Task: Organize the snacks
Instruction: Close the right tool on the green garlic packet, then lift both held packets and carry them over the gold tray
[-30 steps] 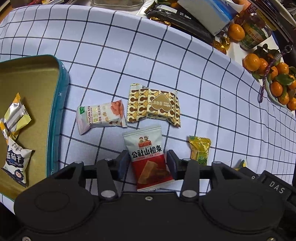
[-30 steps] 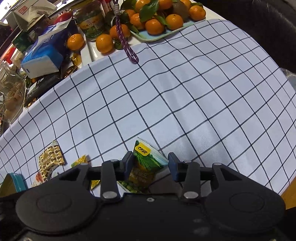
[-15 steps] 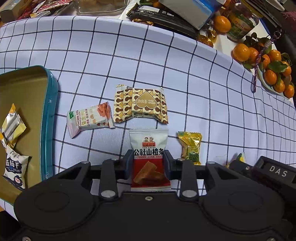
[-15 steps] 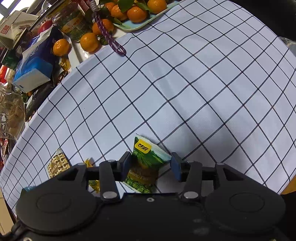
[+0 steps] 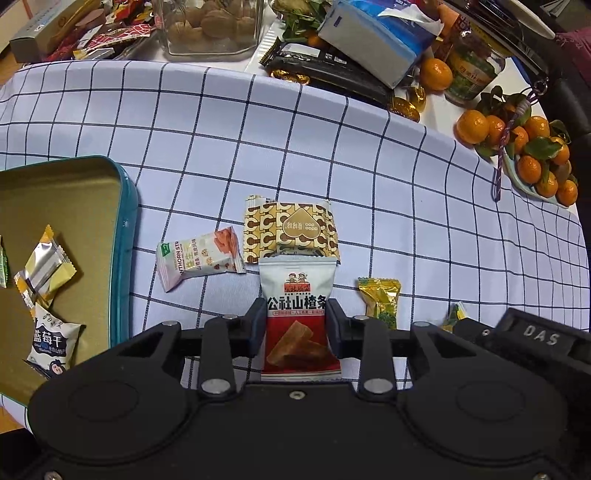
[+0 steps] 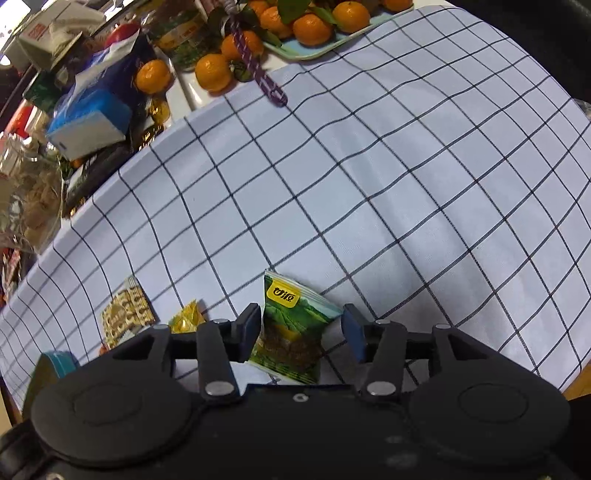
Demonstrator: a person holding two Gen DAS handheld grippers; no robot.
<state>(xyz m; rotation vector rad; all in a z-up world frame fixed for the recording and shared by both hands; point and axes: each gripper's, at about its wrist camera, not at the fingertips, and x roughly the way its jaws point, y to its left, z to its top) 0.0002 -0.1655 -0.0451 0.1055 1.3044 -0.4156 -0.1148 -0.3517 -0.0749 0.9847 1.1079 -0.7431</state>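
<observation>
My left gripper (image 5: 296, 325) is shut on a white-and-red hawthorn snack packet (image 5: 297, 321), which is lifted a little above the checked cloth. Beyond it lie a brown patterned packet (image 5: 291, 230), a pink-white hawthorn strip packet (image 5: 199, 260) and a yellow candy (image 5: 380, 301). The teal tin (image 5: 123, 236) at the left holds several small packets. My right gripper (image 6: 302, 330) is open around a green packet (image 6: 291, 328); the left finger touches it, the right finger stands apart.
The back of the table is crowded: a glass jar of walnuts (image 5: 210, 29), a tissue box (image 5: 373, 40), dark packets, and a plate of tangerines (image 5: 532, 158) with a purple cord (image 6: 255, 70). The cloth's edge runs along the right in the right wrist view.
My left gripper closed on the white-and-red packet and rose and drew back with it. My right gripper shifted slightly around the green packet, still open.
</observation>
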